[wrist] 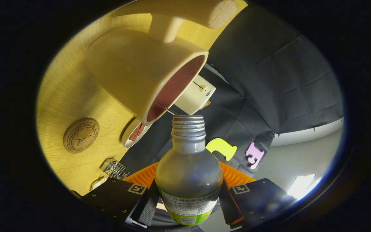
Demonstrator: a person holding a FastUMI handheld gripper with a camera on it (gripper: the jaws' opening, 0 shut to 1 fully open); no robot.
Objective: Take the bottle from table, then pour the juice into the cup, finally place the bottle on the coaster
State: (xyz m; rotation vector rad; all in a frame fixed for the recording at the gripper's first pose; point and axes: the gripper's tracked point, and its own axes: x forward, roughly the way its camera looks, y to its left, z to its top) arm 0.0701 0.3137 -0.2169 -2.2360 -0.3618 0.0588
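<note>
While the bottle (pixel 188 170) sits clamped between the two fingers of the gripper (pixel 188 201), held at its lower body where the label wraps round, the whole view is rolled hard over, so the bottle is tipped for pouring. Its open threaded neck (pixel 188 127) points at the low edge of the cup (pixel 147 69), just short of the rim, with no cap on it. The cup stands on the wooden table (pixel 72 93), its inside a reddish brown; whether any juice is running I cannot tell.

I judge the bottle to be thin, clear plastic: light, a little springy, and smooth enough to slip if the squeeze slackens. The contents look dark through the wall, so it probably carries some weight that shifts toward the neck as it tips. The broad labelled belly is the right place to hold, since both fingers press on opposite sides there and the label gives some friction; higher up the shoulder tapers and would squirt out. Too hard a squeeze would dent the wall and push liquid out.

The cork coaster (pixel 81 135) lies on the table beside the cup, well apart from the bottle.
</note>
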